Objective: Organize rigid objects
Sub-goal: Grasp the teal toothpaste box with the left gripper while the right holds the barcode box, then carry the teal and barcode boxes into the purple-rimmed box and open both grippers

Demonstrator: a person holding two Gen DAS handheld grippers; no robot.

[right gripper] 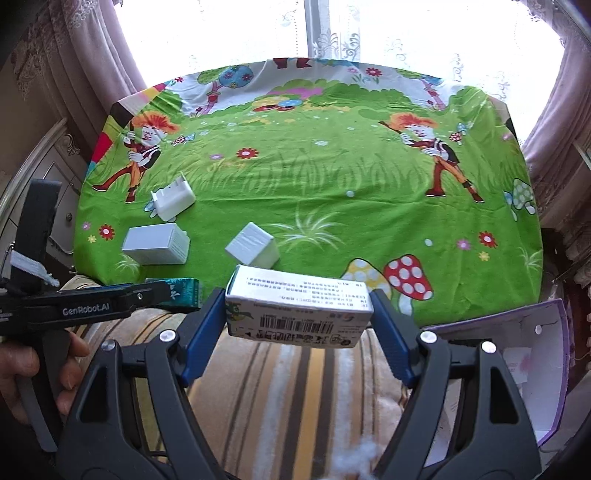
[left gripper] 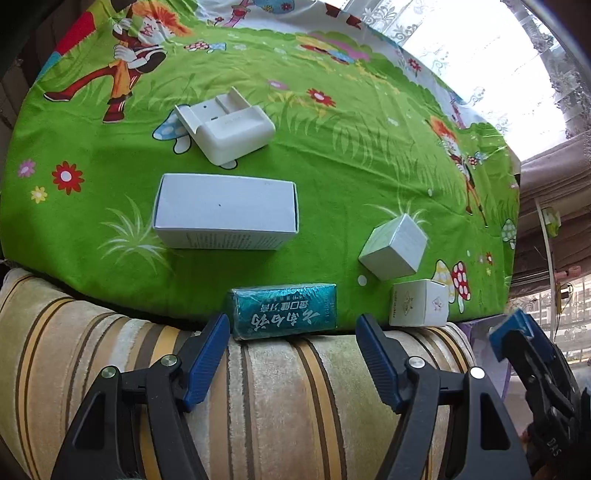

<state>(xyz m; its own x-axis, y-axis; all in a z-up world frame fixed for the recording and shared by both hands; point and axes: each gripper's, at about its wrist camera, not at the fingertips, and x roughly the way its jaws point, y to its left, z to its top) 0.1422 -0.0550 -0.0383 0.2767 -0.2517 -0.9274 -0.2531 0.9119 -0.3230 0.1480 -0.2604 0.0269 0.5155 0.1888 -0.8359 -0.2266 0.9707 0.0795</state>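
My right gripper [right gripper: 297,314] is shut on a white barcode box [right gripper: 299,312], held over the striped cushion at the table's near edge. My left gripper [left gripper: 293,332] is open and empty, its fingers either side of a teal box [left gripper: 284,310] lying at the near edge; the teal box also shows in the right wrist view [right gripper: 183,291]. On the green cartoon cloth [left gripper: 332,166] lie a long white box [left gripper: 225,216], a white cube box [left gripper: 393,247], a small printed white box [left gripper: 419,302] and a white plastic charger-like holder [left gripper: 225,125].
A striped cushion [left gripper: 277,398] lies below the table edge. A white open container with purple trim [right gripper: 517,369] stands at the right beside the table. Curtains and a bright window [right gripper: 332,29] are behind the table. A wooden cabinet [right gripper: 44,158] stands at the left.
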